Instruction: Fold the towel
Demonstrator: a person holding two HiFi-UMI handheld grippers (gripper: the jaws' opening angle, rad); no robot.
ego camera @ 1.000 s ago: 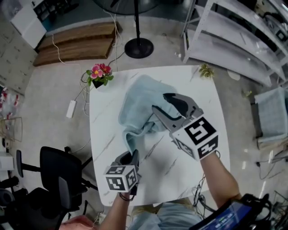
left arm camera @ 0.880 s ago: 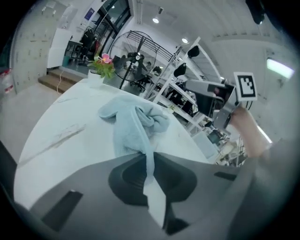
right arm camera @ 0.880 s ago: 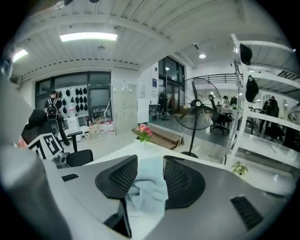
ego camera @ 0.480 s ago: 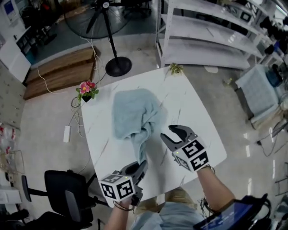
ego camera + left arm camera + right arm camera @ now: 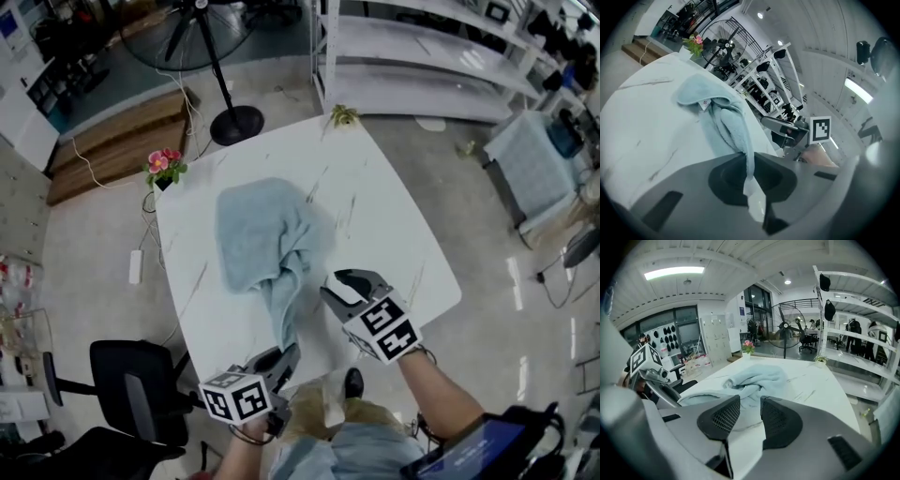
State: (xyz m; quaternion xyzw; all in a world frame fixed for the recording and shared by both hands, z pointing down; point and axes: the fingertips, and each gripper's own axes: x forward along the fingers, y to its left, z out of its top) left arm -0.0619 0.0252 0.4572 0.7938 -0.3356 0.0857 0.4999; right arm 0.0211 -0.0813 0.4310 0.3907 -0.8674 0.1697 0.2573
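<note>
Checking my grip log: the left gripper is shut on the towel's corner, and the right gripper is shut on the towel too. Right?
Only the left gripper is shut on a corner of the towel. The right gripper holds nothing: the right gripper view shows its jaws apart, having just been closing, with no cloth between them.

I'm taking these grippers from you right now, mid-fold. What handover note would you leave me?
Left gripper: shut on one end of the towel, near the front edge of the table.
Right gripper: empty, jaws apart, having just been closing; it hangs over the table to the right of the towel.
Towel: bunched in a heap on the table, one strip stretched to the left gripper.
Done: one end gripped; no fold made.
Left: take a second corner with the right gripper, probably spread the towel flat, then fold.
</note>
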